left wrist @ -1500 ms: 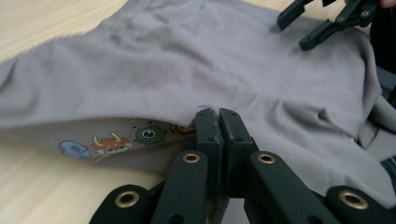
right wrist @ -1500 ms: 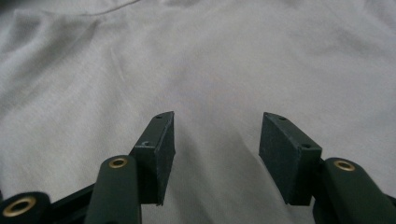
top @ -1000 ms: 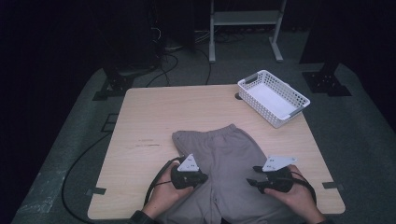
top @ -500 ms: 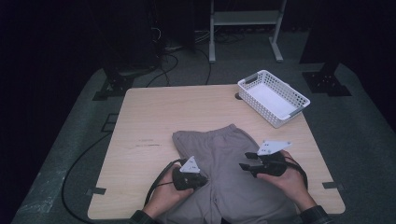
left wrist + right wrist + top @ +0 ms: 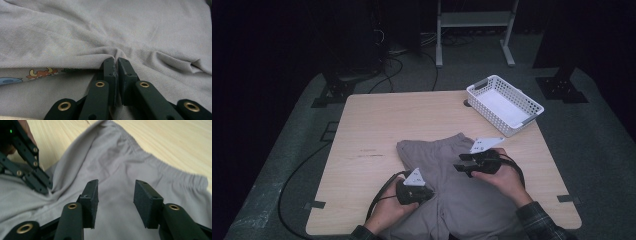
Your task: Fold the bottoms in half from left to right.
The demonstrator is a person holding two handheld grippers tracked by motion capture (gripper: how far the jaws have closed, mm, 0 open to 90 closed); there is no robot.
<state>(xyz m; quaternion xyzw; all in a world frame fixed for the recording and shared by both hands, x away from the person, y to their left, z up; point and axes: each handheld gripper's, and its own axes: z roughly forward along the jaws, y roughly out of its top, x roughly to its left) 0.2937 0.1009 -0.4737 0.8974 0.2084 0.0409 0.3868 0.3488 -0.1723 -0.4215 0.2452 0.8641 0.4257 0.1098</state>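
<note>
**Left claw pinching the shorts, right claw hanging open above them**

Your left gripper point(image 5: 428, 192) has its jaws pressed together on a fold of the grey shorts point(image 5: 452, 190); in the left gripper view the cloth point(image 5: 140, 32) bunches into a ridge right at the pad tips, with creases running out from the pinch. Your right gripper point(image 5: 460, 165) holds nothing: its jaws have just been closing, yet the right gripper view shows both pads apart with bare grey fabric point(image 5: 117, 170) seen through the gap below them, not touching it.

The shorts lie flat near the front edge of the wooden table point(image 5: 412, 120), roughly in the middle of that edge, the elastic waistband pointing toward the far edge. Your left gripper sits on the left leg side, your right one over the upper right part, near the waistband.

The left gripper view gives you what the high view cannot: a strip of printed lining point(image 5: 42, 73) with small cartoon animals under the lifted edge. The right gripper view shows the gathered waistband point(image 5: 180, 176) against the wood, and your left gripper's jaws point(image 5: 48, 185) nipping the cloth at the upper left. From the high view you get the wider layout: a white plastic basket point(image 5: 504, 102) near the far right corner, well apart from the shorts.
</note>
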